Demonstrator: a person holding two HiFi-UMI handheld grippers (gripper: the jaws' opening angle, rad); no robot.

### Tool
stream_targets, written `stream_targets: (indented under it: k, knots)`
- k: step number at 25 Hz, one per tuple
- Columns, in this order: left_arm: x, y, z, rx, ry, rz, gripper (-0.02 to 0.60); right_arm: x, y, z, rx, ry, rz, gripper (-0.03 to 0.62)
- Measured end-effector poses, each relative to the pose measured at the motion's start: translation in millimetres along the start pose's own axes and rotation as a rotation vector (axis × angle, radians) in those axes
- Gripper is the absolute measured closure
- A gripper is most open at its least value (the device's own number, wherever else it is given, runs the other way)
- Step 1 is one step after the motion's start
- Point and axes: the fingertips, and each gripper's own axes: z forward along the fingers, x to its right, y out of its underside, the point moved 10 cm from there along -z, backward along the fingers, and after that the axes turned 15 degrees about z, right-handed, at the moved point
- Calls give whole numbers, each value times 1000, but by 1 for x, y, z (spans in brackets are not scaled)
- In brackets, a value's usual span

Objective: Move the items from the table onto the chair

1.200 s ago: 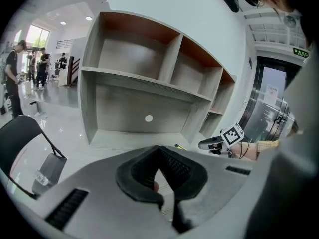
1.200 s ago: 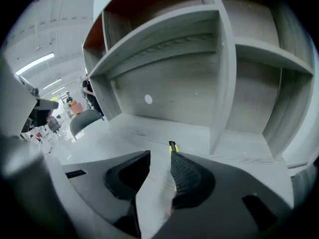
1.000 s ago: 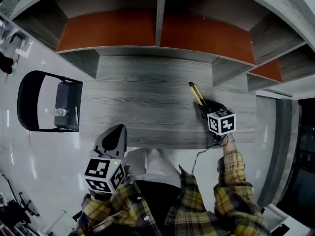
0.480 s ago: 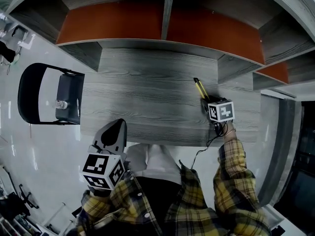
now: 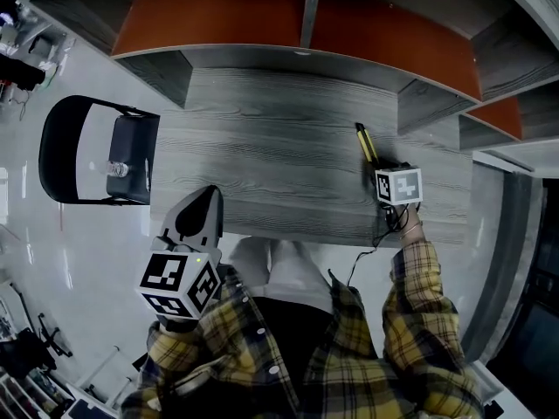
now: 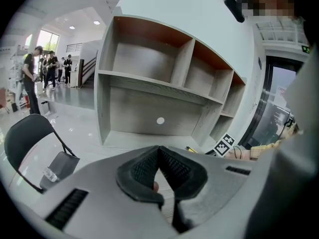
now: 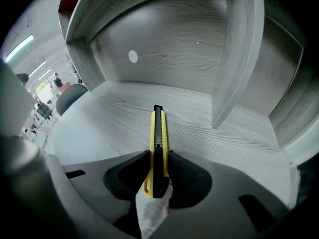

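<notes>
the utility knife (image 7: 158, 133) is found on the right part of the table (image 5: 262, 164), and the right gripper (image 7: 158, 158) is set steeply down over its rear end. its jaws have just been closing, and the knife's black butt is seen between them, with a pad laid against each long side. the grip is judged to be made or all but made.

the knife's long axis is lined up with the way the right gripper points. it runs from the jaws away toward the back of the desk, so the handle is taken across its narrow width and the front end is left sticking out ahead.

the chair (image 5: 140, 155) is placed off the table's left end, well apart from the knife, so the whole table top has to be crossed leftward once the knife is lifted. the left gripper (image 6: 159, 151) is held at the table's near edge, nearer to the chair than the right one is. its jaws are pressed together with nothing between them.

counted: one knife is seen on the table and no other loose item there. one chair is seen, with one clear bottle (image 5: 118, 170) lying on its seat. two grippers are in view.
</notes>
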Motion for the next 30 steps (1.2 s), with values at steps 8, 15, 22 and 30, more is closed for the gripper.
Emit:
stream_targets:
  k: [8, 15, 22, 30]
  knots:
    - [-6, 1, -6, 30, -29, -25, 578, -38, 16, -45, 101, -161, 64, 468]
    - [-2, 9, -13, 46, -59, -52, 578, -71, 29, -70, 150, -337, 156, 468]
    - [-21, 24, -41, 63, -149, -106, 578, -129, 25, -75, 143, -489, 179, 468]
    - [-113, 61, -93, 111, -287, -176, 578, -221, 24, -50, 105, -559, 173, 468]
